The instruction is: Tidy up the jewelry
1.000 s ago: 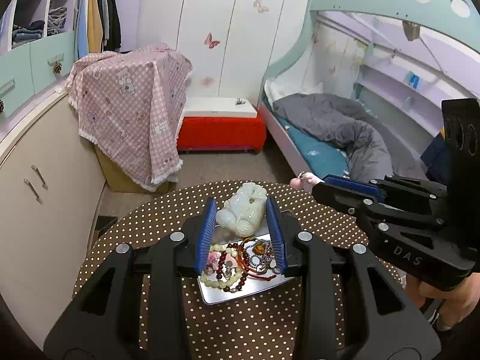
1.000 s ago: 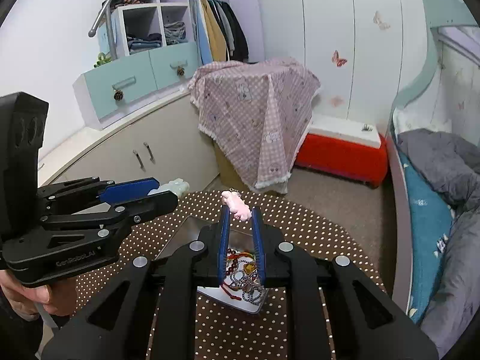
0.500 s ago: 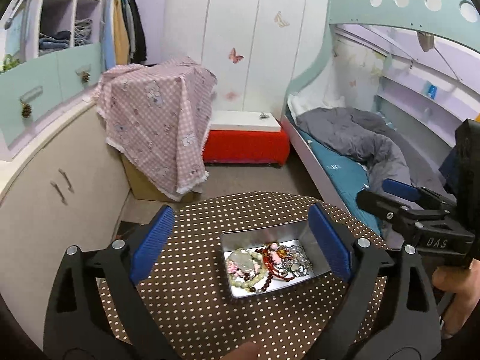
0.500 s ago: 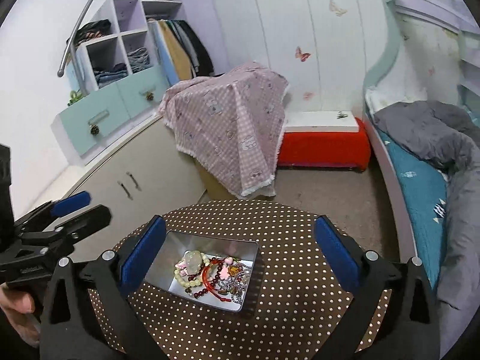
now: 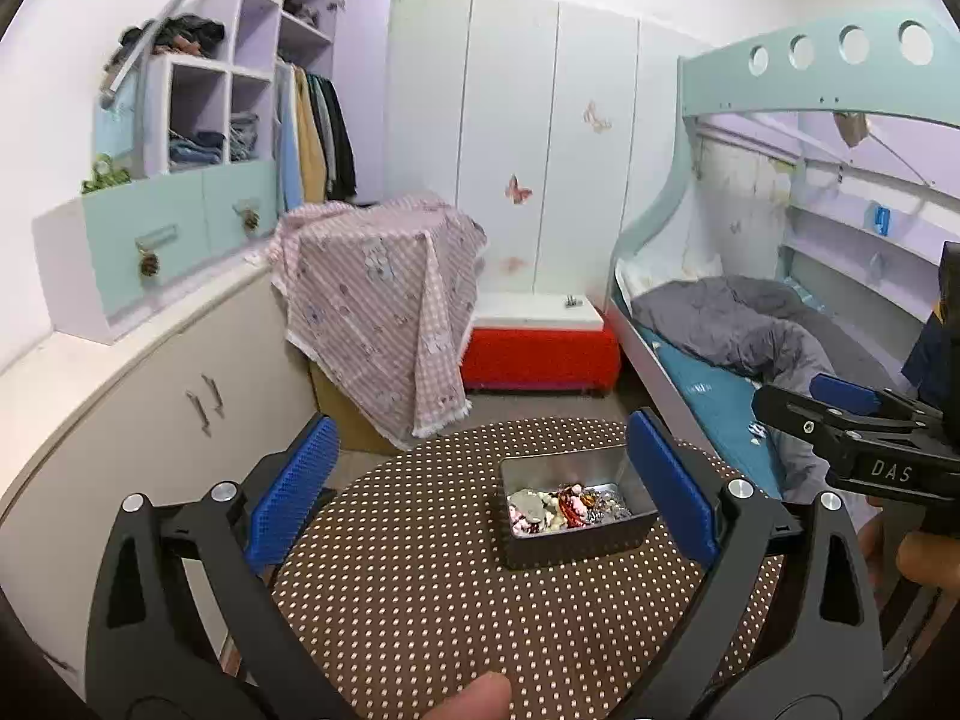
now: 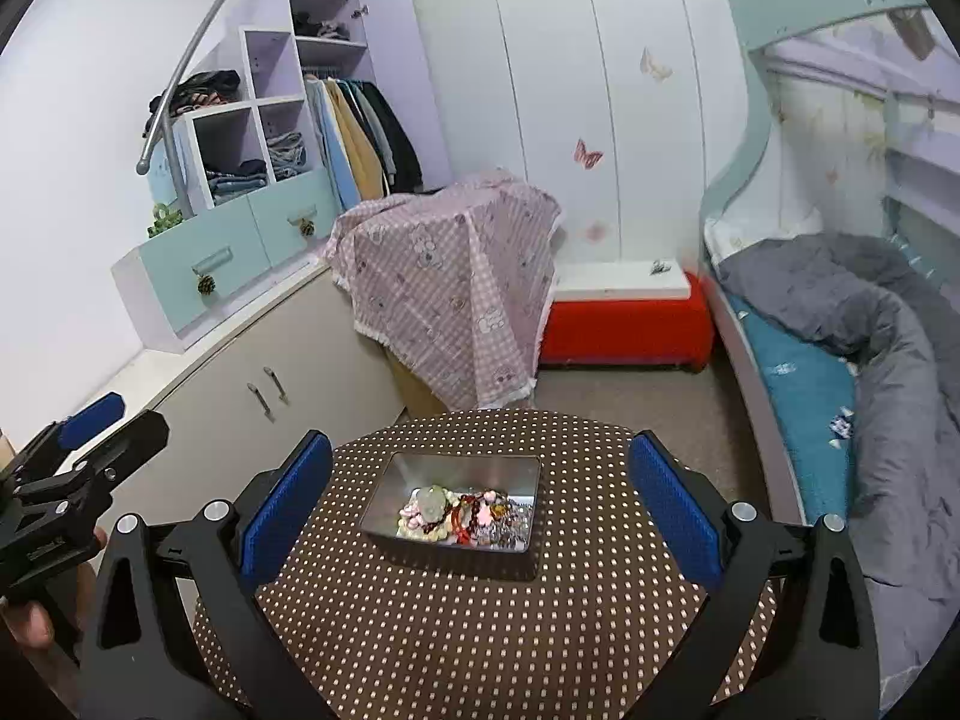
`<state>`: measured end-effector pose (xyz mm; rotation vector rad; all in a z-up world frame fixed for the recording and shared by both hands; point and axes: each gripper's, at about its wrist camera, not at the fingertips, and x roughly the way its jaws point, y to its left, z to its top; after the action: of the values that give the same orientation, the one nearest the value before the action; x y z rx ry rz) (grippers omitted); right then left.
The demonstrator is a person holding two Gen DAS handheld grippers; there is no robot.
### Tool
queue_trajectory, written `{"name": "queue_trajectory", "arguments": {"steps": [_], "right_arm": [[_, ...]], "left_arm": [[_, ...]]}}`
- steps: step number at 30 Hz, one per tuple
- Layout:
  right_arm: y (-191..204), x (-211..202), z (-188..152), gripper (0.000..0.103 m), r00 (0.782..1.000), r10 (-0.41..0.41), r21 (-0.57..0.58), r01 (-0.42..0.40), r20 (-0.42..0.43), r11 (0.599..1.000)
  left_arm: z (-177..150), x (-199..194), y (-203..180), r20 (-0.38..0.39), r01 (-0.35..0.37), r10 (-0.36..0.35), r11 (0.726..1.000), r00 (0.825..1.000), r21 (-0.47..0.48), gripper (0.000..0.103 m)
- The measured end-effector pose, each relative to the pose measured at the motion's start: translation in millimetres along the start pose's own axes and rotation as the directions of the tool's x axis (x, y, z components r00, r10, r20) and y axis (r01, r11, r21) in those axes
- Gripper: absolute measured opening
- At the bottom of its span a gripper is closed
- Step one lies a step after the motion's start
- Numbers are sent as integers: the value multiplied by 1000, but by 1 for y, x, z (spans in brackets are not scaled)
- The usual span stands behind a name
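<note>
Both claws now stand wide apart and empty above the dotted surface (image 6: 456, 630): a second ago my left claw (image 5: 480, 504) clamped a pale jade carving and my right claw (image 6: 480, 510) a small pink charm. Those pieces now lie in the metal tin (image 6: 414, 477) with the tangled beads and chains (image 6: 462, 519), so I judge the sorting essentially finished.
</note>
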<state>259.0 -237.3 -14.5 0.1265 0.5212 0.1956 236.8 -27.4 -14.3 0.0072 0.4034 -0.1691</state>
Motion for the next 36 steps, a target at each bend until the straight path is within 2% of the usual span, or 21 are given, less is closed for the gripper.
{"name": "queue_trajectory", "arguments": {"steps": [10,18,26,36], "right_arm": [[32,-50,-34,95,996,-71,-44,74,57,996],[49,-80,-66,95,985,-132,-57,139,115,989],[64,-106,-92,95,975,-148,-75,162,163,984],[80,-129,-103,95,965,-145,-85,167,219,982]], "left_arm": [[-23,-73,-8,106,-87,85,996,991,10,97],[-41,-100,-5,130,-90,91,996,987,-15,97],[-66,-132,-12,166,-136,133,991,977,3,97],[-74,-162,-18,195,-127,126,992,973,-4,97]]}}
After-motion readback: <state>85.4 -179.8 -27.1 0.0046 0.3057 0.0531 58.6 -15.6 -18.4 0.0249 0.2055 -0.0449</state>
